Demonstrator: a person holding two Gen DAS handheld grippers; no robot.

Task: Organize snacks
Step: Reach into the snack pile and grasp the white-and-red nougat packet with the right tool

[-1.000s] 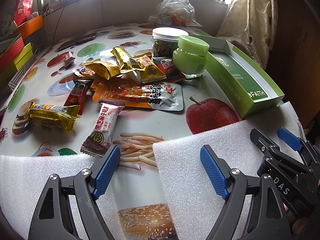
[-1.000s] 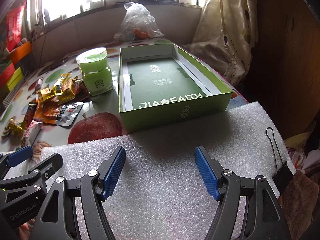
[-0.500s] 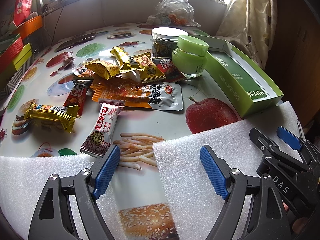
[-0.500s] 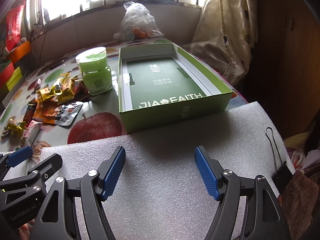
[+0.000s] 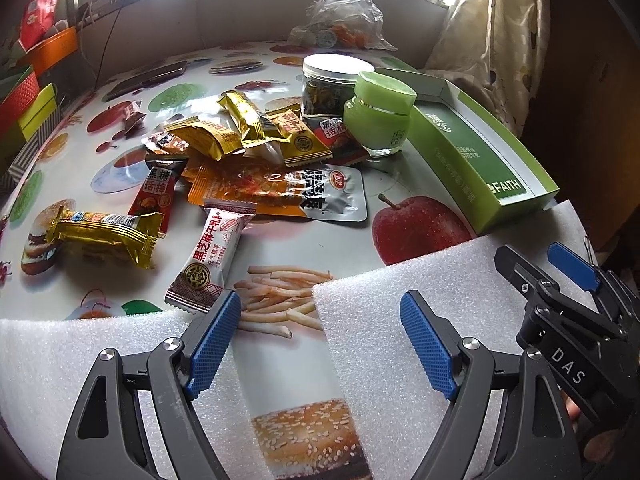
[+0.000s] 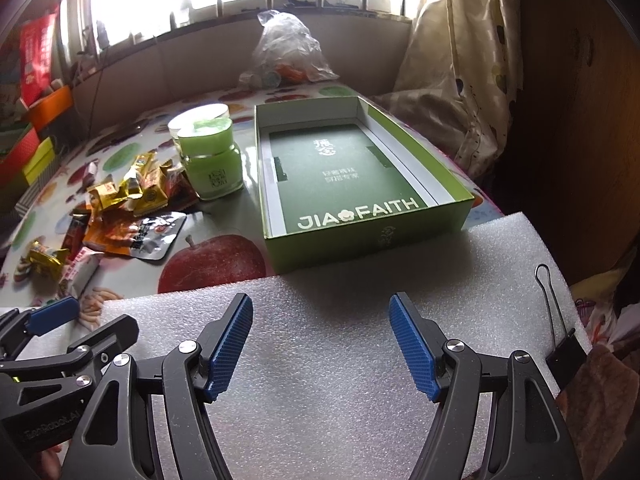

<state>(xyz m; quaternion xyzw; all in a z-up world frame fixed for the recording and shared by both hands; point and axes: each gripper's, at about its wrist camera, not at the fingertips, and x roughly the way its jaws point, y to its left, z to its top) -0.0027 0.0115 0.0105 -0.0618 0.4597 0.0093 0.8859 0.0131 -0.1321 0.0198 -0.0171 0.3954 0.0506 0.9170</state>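
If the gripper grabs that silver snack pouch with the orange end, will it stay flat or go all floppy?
The silver pouch looks thin and flat, so it would probably droop. Its shiny film may slip between the pads. It overlaps an orange packet, which might get dragged along.

A home: curtained window (image 6: 460, 60), food-print tablecloth (image 5: 260, 60), scattered snacks (image 5: 240, 160)

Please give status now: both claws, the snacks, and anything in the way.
Left claw open, empty. Right claw open, empty. Snack packets loose on table, green box empty. Green jar between them.
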